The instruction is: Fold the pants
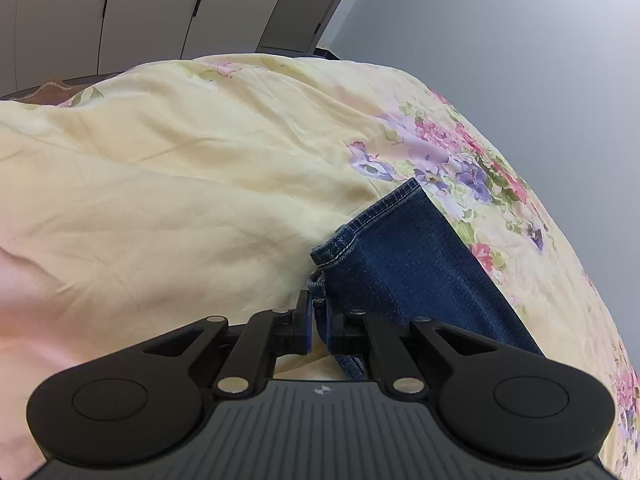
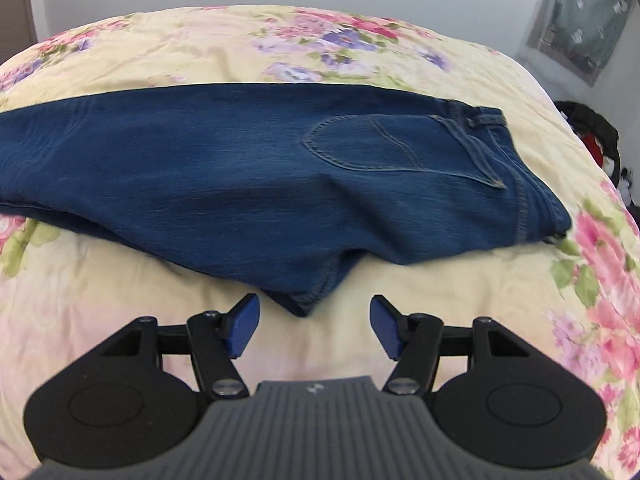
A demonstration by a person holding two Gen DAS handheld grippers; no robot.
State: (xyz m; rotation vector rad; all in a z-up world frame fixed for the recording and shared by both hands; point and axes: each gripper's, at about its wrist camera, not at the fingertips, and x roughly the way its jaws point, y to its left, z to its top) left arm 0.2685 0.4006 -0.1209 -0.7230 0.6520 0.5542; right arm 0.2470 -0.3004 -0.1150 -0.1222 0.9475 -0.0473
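Dark blue jeans (image 2: 224,160) lie folded lengthwise across a floral quilt, back pocket (image 2: 392,148) up and waistband at the right. In the left wrist view one leg end (image 1: 400,256) with its stitched hem lies on the quilt, and my left gripper (image 1: 319,320) is shut on the hem's near corner, denim pinched between the blue pads. In the right wrist view my right gripper (image 2: 312,326) is open just in front of the crotch point (image 2: 304,304) of the jeans. Nothing sits between its blue pads (image 2: 242,326).
The yellow quilt (image 1: 180,184) with pink and purple flowers covers the bed and is wrinkled. A grey wall (image 1: 500,40) and wardrobe doors (image 1: 140,8) stand behind. In the right wrist view a dark heap (image 2: 600,148) lies beyond the bed's right edge, under a wall hanging (image 2: 584,20).
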